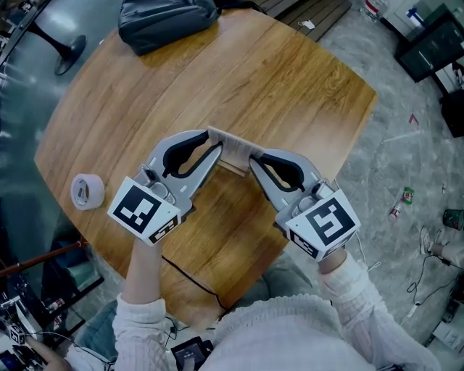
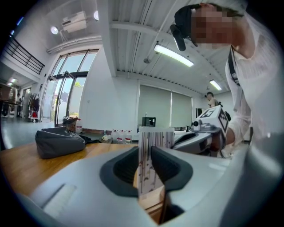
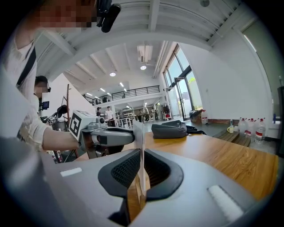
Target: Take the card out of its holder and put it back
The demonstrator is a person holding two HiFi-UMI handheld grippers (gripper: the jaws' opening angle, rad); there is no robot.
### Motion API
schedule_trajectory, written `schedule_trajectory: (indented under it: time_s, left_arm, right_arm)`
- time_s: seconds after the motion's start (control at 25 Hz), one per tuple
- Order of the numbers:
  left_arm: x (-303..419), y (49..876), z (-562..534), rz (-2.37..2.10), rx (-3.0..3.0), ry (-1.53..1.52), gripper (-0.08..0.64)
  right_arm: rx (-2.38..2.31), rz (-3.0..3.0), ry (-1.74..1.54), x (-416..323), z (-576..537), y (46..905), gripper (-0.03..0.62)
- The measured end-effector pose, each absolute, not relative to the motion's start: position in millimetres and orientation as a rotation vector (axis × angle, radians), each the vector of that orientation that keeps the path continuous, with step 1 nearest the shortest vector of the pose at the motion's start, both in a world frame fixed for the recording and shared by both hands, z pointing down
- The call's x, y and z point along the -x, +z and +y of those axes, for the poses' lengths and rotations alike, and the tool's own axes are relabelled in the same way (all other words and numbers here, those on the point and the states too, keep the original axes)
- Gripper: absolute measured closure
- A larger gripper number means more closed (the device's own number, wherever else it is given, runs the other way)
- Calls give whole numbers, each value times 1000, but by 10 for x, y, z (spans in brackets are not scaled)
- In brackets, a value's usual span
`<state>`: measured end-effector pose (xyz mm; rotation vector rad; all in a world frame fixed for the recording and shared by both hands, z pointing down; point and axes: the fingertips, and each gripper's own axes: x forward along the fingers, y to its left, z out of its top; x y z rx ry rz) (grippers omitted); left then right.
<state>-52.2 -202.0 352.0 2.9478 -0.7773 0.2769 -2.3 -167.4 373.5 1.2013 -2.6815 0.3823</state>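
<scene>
A pale striped card (image 1: 230, 143) stands upright in a small wooden holder (image 1: 233, 169) at the middle of the round wooden table (image 1: 304, 80). My left gripper (image 1: 216, 150) comes in from the left. Its jaws are shut on the holder (image 2: 153, 201), and the card (image 2: 151, 150) rises between its pads. My right gripper (image 1: 253, 162) comes in from the right, shut on the card (image 3: 141, 150), which shows edge-on between its pads with the holder (image 3: 133, 195) just below. The two grippers' tips nearly meet at the card.
A dark bag (image 1: 165, 22) lies at the table's far edge. A roll of white tape (image 1: 87, 191) sits near the left edge. A black cable (image 1: 190, 274) runs over the near edge. Beyond the table, on the right, the floor is littered with small things.
</scene>
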Motion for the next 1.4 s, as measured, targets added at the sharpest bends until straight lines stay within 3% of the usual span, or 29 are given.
schedule_trajectory:
  time_s: [1.4]
  left_arm:
    - [505, 3824, -2137, -723, -2875, 251, 469]
  right_arm:
    - [-1196, -2668, 463, 15, -1728, 4031, 572]
